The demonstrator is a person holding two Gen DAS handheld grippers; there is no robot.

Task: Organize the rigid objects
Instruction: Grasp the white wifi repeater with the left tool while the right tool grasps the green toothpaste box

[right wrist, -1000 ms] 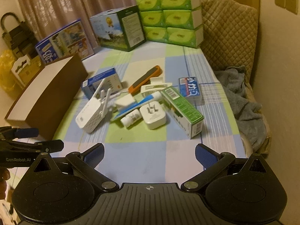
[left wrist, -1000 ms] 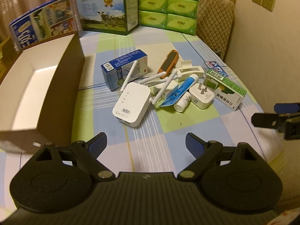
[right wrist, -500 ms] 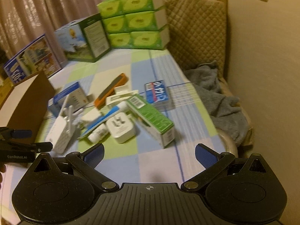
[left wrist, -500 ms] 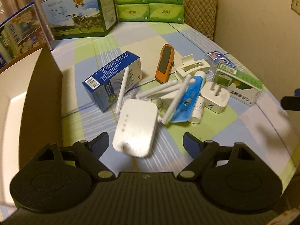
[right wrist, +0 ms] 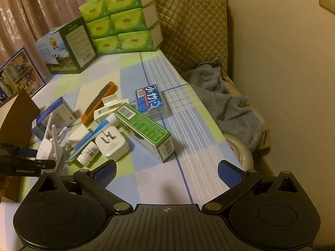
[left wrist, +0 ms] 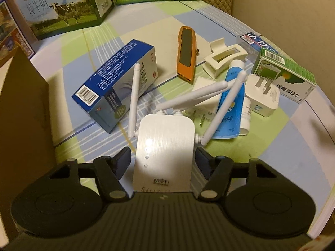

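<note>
On the checked tablecloth [left wrist: 272,146], the left gripper [left wrist: 163,159] sat half closed around the body of a white Wi-Fi repeater [left wrist: 165,152], its jaws having just been closing; the blue pads flanked the casing at 9 and 3 o'clock, though whether they pressed on it could not be told. The right gripper [right wrist: 166,170] hovered with its jaws spread wide and nothing between them.

The repeater lay flat at the near edge of the clutter, its long axis running from 6 to 12 o'clock, label end nearest the camera, its antennas fanning out from the far end between 11 and 2 o'clock. One antenna lay along a blue carton [left wrist: 113,83] at 10 o'clock; another lay across a blue tube [left wrist: 232,104] at 2 o'clock. Beyond them were an orange utility knife [left wrist: 186,52] at 12 o'clock, a cream hair claw [left wrist: 224,59], a white plug adapter [left wrist: 261,98] and a green box [left wrist: 286,77] at 2 o'clock. A brown cardboard box [left wrist: 23,125] stood at 9 o'clock. In the right wrist view, a small white bottle [right wrist: 88,152] lay just beside the adapter.
</note>
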